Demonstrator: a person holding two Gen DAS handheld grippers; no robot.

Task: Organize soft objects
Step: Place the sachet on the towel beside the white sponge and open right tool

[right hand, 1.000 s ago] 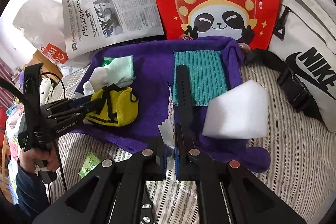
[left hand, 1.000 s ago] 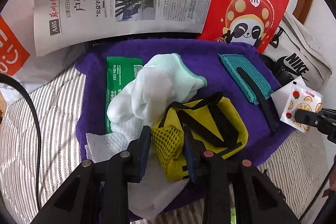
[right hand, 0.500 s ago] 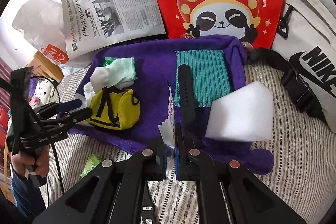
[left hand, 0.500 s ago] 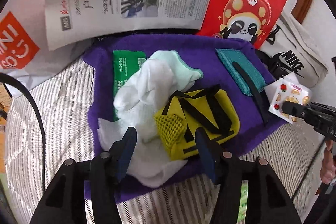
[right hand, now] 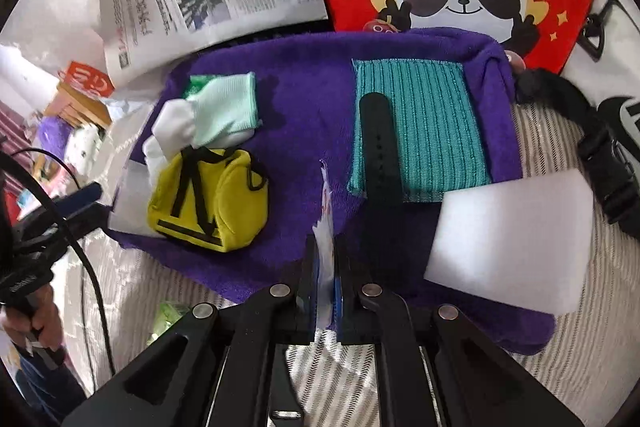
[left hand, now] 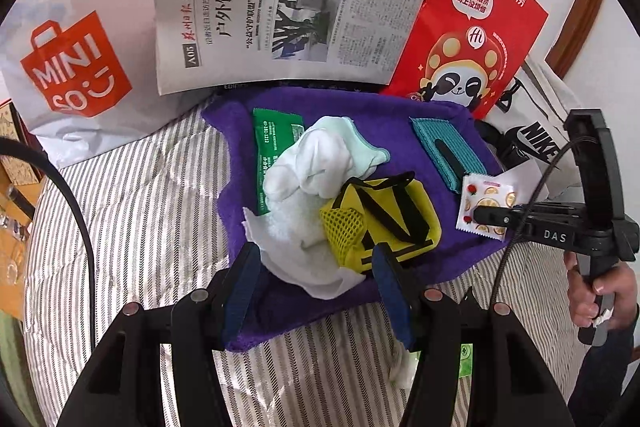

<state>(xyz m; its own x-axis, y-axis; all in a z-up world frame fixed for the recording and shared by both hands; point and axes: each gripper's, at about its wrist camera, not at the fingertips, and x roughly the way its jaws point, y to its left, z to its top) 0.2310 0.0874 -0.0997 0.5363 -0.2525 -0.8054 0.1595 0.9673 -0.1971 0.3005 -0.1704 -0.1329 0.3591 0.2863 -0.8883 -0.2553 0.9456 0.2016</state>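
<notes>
On the towel (left hand: 452,131) I count cloth (right hand: 420,123), pouch (left hand: 384,219), socks (left hand: 320,163) placed. My left fingers (left hand: 316,291) stand released at six o'clock of the pouch; right fingers (right hand: 326,267) clench the sachet (left hand: 486,205), unplaced.

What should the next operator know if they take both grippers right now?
Left gripper: its jaws have just been opening and are empty, off the yellow pouch, which lies on the purple towel beside the white sock.
Right gripper: jaws shut on the fruit-print packet, over the towel's near edge.
On the towel too: teal cloth with black strap, white sponge at its corner.
Done: pouch placed. Left: set the packet down.
</notes>
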